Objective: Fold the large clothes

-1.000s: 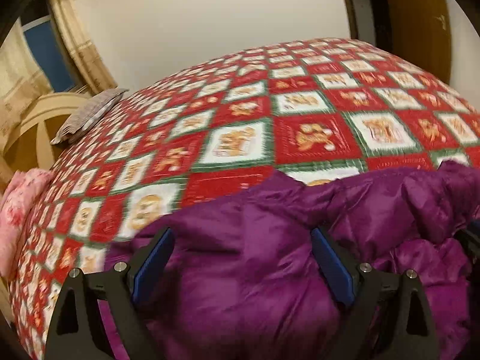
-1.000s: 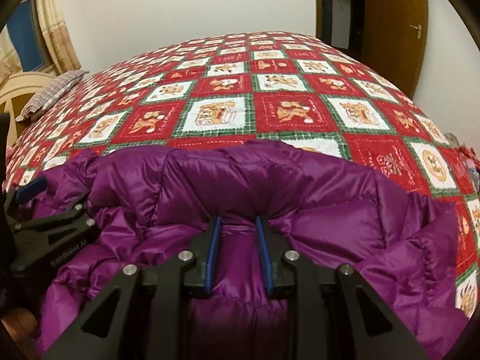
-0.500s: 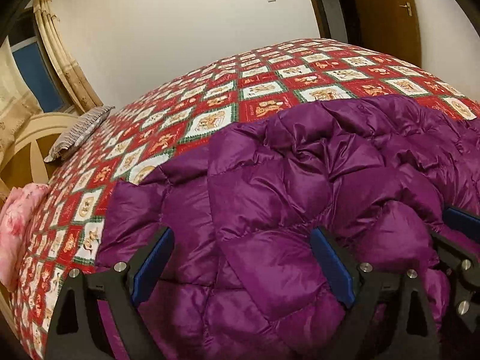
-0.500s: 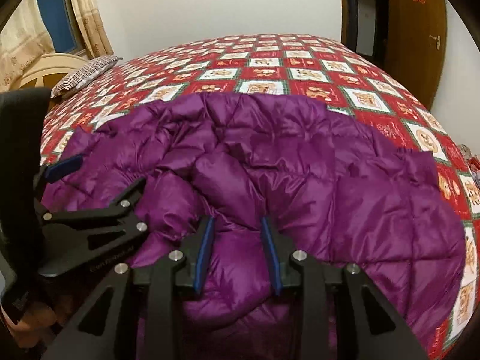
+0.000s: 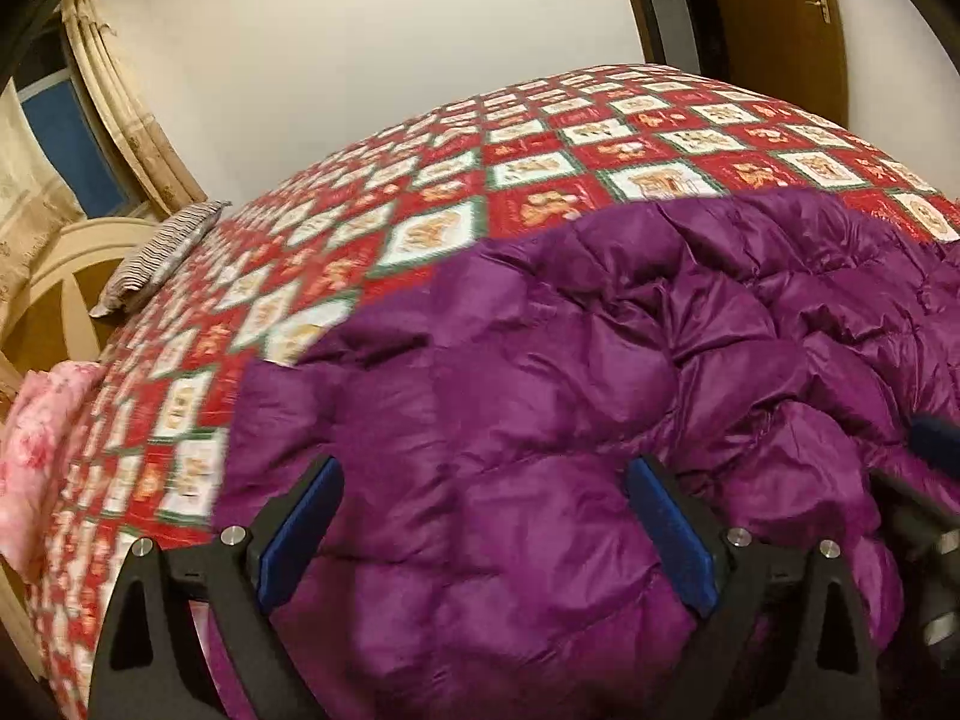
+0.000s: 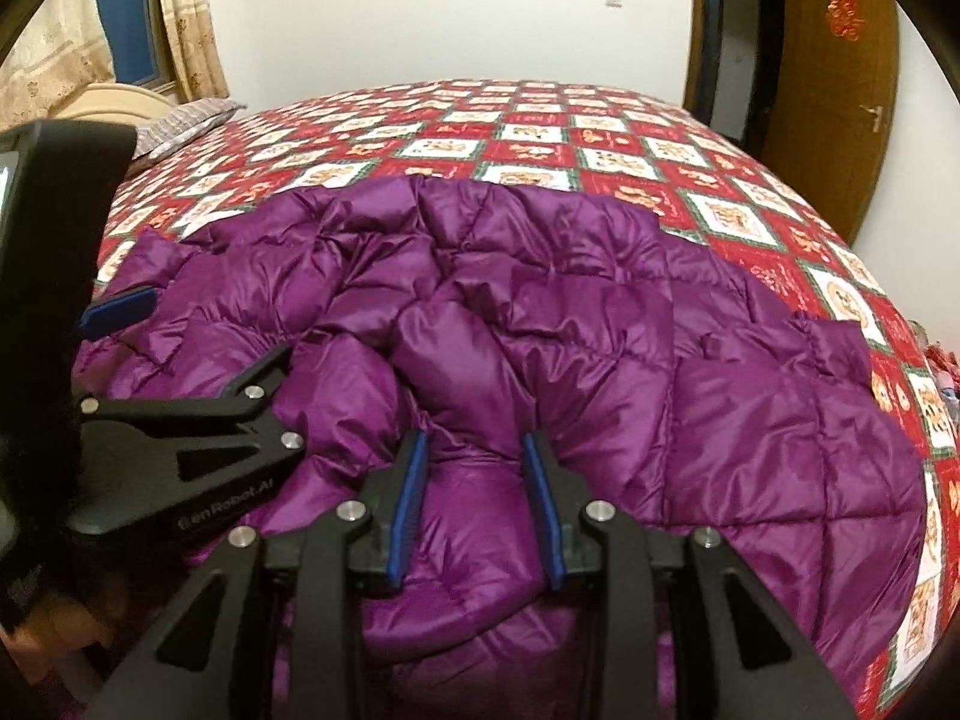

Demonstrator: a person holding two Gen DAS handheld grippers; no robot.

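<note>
- Two claws sit at the near edge of the jacket (image 6: 540,312).
- Left claw (image 5: 480,534) gapes wide.
- Right claw (image 6: 474,504), just opening, loosely straddles a fold.
- Bed (image 6: 540,120) beyond lies bare.

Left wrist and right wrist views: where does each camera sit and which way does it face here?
Left wrist: on the left gripper, angled down over the purple jacket on the quilted bed; own open fingers show.
Right wrist: on the right gripper, facing likewise; own fingers astride a jacket fold, left gripper beside.
Shared: jacket, bed, striped pillow, door.
</note>
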